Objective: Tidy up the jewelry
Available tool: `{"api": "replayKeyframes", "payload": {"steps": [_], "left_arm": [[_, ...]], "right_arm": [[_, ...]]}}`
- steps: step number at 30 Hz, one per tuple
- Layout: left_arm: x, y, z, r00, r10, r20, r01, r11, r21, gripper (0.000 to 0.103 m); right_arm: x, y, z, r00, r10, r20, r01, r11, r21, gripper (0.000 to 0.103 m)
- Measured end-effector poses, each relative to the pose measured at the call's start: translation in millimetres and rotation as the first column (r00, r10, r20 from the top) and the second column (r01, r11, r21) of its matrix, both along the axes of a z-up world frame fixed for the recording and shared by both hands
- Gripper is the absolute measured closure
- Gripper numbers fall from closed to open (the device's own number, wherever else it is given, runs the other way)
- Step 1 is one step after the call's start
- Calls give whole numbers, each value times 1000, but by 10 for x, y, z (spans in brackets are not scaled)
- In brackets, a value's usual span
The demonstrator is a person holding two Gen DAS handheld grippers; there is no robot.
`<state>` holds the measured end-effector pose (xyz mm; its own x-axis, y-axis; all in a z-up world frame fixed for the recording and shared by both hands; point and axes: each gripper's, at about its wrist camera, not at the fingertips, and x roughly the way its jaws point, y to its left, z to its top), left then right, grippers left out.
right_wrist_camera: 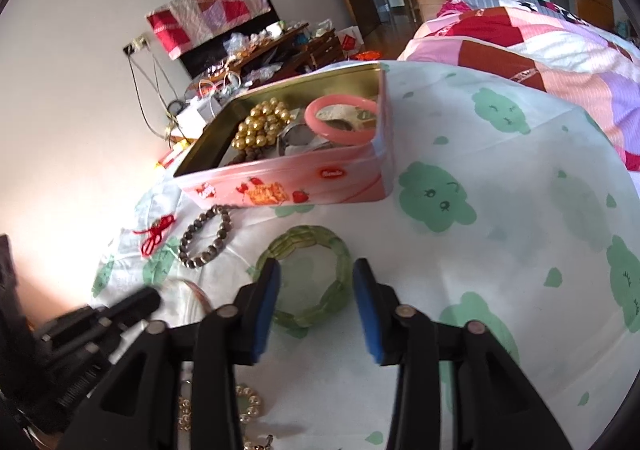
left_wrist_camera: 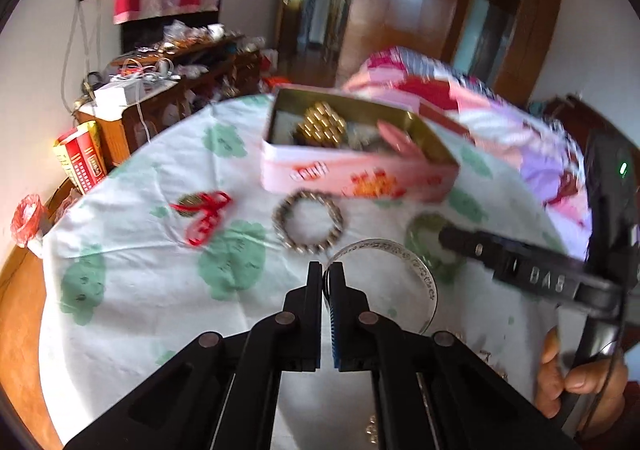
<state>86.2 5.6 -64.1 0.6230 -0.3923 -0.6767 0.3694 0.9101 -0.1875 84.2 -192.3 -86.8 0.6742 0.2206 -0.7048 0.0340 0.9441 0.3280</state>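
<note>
My left gripper (left_wrist_camera: 327, 274) is shut on the rim of a thin silver bangle (left_wrist_camera: 424, 278), which hangs to its right just above the cloth. In the right wrist view it shows as a blurred dark shape (right_wrist_camera: 144, 300) at lower left. My right gripper (right_wrist_camera: 316, 270) stands open, its blue pads on either side of a green bangle (right_wrist_camera: 304, 314) lying flat on the cloth. An open pink tin (right_wrist_camera: 288, 177) behind holds a gold bead bracelet (right_wrist_camera: 262, 125) and a pink bangle (right_wrist_camera: 340, 121). A grey bead bracelet (left_wrist_camera: 308, 221) and a red knotted charm (left_wrist_camera: 204, 213) lie in front of the tin (left_wrist_camera: 360, 173).
The table carries a white cloth (right_wrist_camera: 500, 189) with green prints. Its wooden edge (left_wrist_camera: 20, 310) shows at far left. More gold beads (right_wrist_camera: 248, 406) lie near the front. A patchwork quilt (right_wrist_camera: 540, 49) rises behind, a cluttered wooden cabinet (left_wrist_camera: 160, 89) stands at back left. A hand (left_wrist_camera: 576, 382) holds the right gripper.
</note>
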Motion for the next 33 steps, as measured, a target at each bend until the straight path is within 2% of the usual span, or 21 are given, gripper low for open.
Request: {"api": "replayKeyframes", "payload": {"steps": [1, 3, 7, 10, 11, 12, 13, 14, 16, 23, 28, 33], "left_arm": [[11, 42, 20, 1000, 10, 4, -10, 1000, -16, 101], [25, 128, 80, 999, 41, 22, -40, 998, -41, 101], [73, 256, 165, 996, 86, 33, -83, 992, -98, 101], [89, 275, 192, 995, 94, 42, -90, 991, -101, 101], [91, 280, 196, 995, 95, 43, -90, 990, -105, 101], [97, 282, 199, 995, 93, 43, -88, 990, -111, 101], [107, 283, 198, 995, 91, 40, -86, 989, -118, 101], [114, 290, 194, 995, 90, 38, -84, 989, -121, 101], [138, 274, 182, 996, 87, 33, -82, 989, -122, 101], [187, 270, 163, 996, 82, 19, -78, 986, -150, 101], [294, 235, 268, 994, 102, 42, -93, 980, -176, 101], [535, 103, 363, 990, 121, 71, -106, 976, -191, 101]], "right_arm": [[17, 21, 11, 1000, 1, -2, -1, 1000, -15, 31], [42, 59, 34, 1000, 4, 9, -4, 999, -34, 21], [168, 254, 19, 998, 63, -24, -65, 991, -117, 21], [261, 436, -92, 991, 104, -84, -119, 973, -200, 22], [256, 467, -89, 991, 104, -78, -119, 968, -219, 25], [262, 488, -94, 991, 107, -83, -123, 966, -228, 37], [257, 501, -90, 993, 87, -85, -107, 957, -271, 54], [255, 495, -87, 993, 79, -86, -101, 953, -287, 62], [236, 428, -80, 994, 70, -87, -93, 953, -287, 83], [120, 161, -19, 995, 71, -67, -80, 987, -139, 85], [58, 82, 348, 996, 49, 68, -44, 995, -85, 85], [283, 66, 652, 982, 26, 186, -11, 997, -82, 85]]}}
